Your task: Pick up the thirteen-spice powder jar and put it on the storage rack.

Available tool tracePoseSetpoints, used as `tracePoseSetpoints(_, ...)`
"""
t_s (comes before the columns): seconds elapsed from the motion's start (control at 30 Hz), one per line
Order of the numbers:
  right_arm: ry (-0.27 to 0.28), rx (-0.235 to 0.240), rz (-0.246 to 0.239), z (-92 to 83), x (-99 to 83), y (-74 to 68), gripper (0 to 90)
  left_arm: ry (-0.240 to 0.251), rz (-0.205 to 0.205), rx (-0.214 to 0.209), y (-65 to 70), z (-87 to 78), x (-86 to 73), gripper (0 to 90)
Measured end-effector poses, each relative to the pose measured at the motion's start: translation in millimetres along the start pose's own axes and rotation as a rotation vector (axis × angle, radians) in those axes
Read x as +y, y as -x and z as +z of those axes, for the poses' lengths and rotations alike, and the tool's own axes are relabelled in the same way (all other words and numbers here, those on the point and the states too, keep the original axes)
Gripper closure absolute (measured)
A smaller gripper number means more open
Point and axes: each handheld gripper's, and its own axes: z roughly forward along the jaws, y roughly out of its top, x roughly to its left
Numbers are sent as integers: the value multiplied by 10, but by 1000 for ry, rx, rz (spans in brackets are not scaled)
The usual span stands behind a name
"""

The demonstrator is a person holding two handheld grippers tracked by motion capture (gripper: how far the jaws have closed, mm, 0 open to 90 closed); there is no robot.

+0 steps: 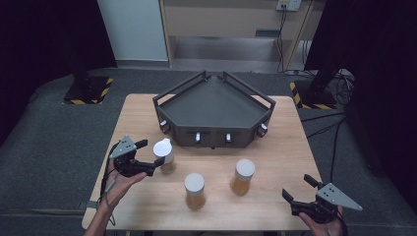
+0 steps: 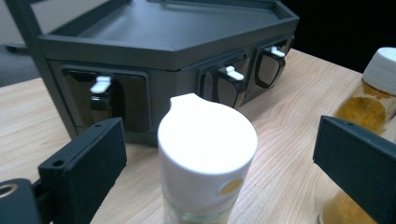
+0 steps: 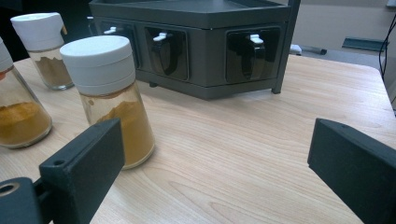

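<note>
The left hand-held gripper [image 1: 147,155] is spread wide with the white-capped spice jar [image 1: 164,156] standing between its jaws, neither jaw touching it; in the left gripper view the jar [image 2: 207,161] sits upright, dead centre in the gap and close in. This looks like the approach step of a pick, just before the squeeze. Beyond the jar, straight ahead of this gripper, stands the dark corner rack [image 1: 215,110] on the bench [image 1: 290,147]. The next move, as I judge it, is to close on the glass body below the cap and lift straight up without tipping it. The right hand-held gripper [image 1: 299,189] is also wide open and holds nothing; a second jar [image 3: 110,96] stands ahead of its left jaw, apart from it.
</note>
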Motion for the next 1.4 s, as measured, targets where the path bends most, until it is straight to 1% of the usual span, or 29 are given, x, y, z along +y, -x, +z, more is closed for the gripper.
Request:
tracePoseSetpoints(0.07, 0, 1, 0, 0, -1, 2, 39, -9, 2, -1, 2, 54, 4, 15)
tracePoseSetpoints(0.13, 0, 1, 0, -1, -1, 2, 39, -20, 17, 12, 23, 105, 11, 18)
tracePoseSetpoints(0.17, 0, 1, 0, -1, -1, 2, 39, -25, 19, 15, 28, 130, 13, 18)
tracePoseSetpoints(0.2, 0, 1, 0, -2, -1, 2, 39, -28, 10, 12, 25, 156, 12, 19)
tracePoseSetpoints(0.27, 0, 1, -1, -3, 0, 2, 40, -33, 14, 24, 44, 203, 7, 26)
tracePoseSetpoints(0.3, 0, 1, -1, -3, 0, 3, 40, -37, -1, 17, 24, 252, -6, 28)
tracePoseSetpoints(0.33, 0, 1, 0, -3, 0, 3, 40, -40, 3, 20, 26, 273, -11, 37)
tracePoseSetpoints(0.43, -1, 2, -1, -4, 0, 3, 40, -42, 5, 24, 34, 317, -29, 55)
tracePoseSetpoints(0.5, 0, 2, -2, -4, -1, 3, 40, -34, 6, 34, 46, 347, -64, 70)
tracePoseSetpoints(0.57, 0, 2, -2, -4, 0, 3, 40, -29, -5, 35, 36, 375, -100, 81)
tracePoseSetpoints(0.6, 0, 2, -1, -4, 0, 3, 40, -26, -6, 44, 44, 385, -121, 85)
tracePoseSetpoints(0.63, 0, 2, -2, -5, 0, 2, 40, -22, -2, 49, 47, 390, -139, 99)
tracePoseSetpoints(0.7, 0, 2, -2, -6, 1, 1, 40, -11, -15, 55, 54, 402, -196, 116)
tracePoseSetpoints(0.73, 0, 2, -2, -6, 1, 2, 41, -6, -11, 58, 62, 404, -218, 125)
tracePoseSetpoints(0.8, 0, 3, -2, -4, 0, 3, 40, -1, -1, 64, 80, 406, -250, 164)
tracePoseSetpoints(0.9, -1, 2, -3, -4, 1, 1, 41, 9, -5, 61, 80, 412, -286, 223)
tracePoseSetpoints(0.97, -1, 3, -2, -4, 2, 1, 41, 17, -1, 64, 89, 416, -308, 273)
tracePoseSetpoints(1.03, -2, 3, -2, -3, 2, 1, 41, 21, 15, 74, 114, 417, -318, 284)
tracePoseSetpoints(1.23, -2, 4, -3, -2, 2, 2, 41, 23, 28, 79, 133, 411, -323, 290)
tracePoseSetpoints(1.3, -2, 3, -2, -2, 2, 0, 41, 21, 36, 69, 125, 411, -312, 291)
tracePoseSetpoints(1.4, -3, 4, -1, 3, 1, 1, 41, 23, 34, 51, 109, 405, -283, 292)
